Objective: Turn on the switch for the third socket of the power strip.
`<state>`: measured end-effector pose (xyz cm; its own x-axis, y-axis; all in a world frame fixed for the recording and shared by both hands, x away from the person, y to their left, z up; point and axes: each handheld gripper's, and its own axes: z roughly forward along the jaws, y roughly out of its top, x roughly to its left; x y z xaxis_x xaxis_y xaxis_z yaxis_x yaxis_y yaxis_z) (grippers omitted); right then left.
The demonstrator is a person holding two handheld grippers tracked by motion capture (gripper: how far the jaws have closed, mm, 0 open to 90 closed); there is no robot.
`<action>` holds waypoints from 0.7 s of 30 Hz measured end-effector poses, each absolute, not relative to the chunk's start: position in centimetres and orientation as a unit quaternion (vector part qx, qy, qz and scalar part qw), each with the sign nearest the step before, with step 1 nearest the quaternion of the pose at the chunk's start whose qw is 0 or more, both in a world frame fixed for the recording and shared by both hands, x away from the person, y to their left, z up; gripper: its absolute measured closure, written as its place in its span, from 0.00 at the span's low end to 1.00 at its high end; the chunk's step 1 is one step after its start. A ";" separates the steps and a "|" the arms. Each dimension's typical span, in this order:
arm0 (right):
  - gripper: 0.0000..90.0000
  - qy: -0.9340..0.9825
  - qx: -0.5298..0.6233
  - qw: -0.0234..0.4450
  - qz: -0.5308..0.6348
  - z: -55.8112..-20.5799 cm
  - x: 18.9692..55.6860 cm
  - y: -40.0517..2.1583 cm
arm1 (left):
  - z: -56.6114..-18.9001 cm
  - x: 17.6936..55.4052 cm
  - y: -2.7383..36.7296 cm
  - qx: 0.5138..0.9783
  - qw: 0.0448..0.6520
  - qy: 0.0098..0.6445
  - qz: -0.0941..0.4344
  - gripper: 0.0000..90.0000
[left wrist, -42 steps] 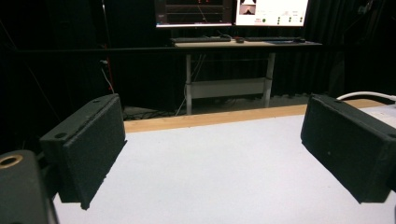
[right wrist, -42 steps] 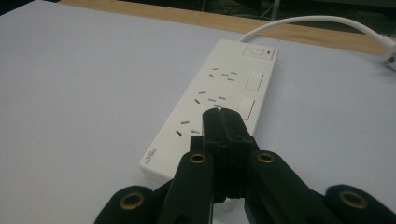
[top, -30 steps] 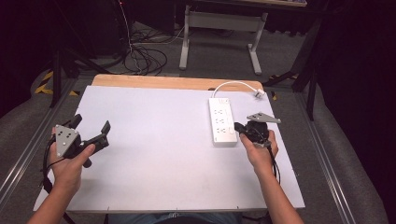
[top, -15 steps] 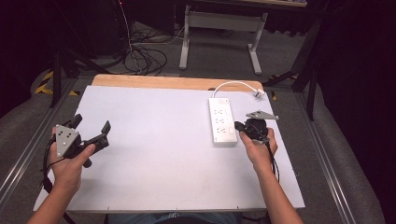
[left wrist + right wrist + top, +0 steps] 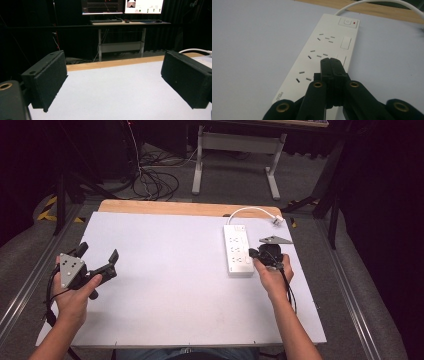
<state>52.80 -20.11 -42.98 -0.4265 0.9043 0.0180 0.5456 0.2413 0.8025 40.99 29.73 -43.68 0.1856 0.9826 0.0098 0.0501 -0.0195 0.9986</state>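
A white power strip lies on the right half of the pale table, its white cord curling off the far edge. In the right gripper view the strip shows several sockets and a switch with a red light. My right gripper is shut with nothing between its jaws, tips just over the strip's near end; in the high view it sits at the strip's right side. My left gripper is held at the table's left, open and empty, with wide-spread pads.
A wooden strip borders the table's far edge. Beyond it stand a desk frame and loose cables on the floor. A desk with monitors appears in the left gripper view.
The right gripper has shifted slightly toward the power strip's near end. The left gripper has stayed put.
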 end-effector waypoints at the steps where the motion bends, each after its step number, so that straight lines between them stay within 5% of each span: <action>1: 1.00 0.753 0.482 0.233 0.383 -43.0 52.8 -20.1 | -43.7 41.0 29.7 0.562 0.527 0.461 0.441 0.08; 21: 1.00 0.761 0.488 0.227 0.362 -43.5 53.9 -20.0 | -43.7 41.0 29.7 0.562 0.528 0.460 0.440 0.08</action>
<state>53.85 -20.03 -43.48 -0.4203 0.9073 0.0072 0.5783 0.2618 0.7726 41.00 29.72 -43.69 0.1893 0.9819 0.0096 0.0532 -0.0200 0.9984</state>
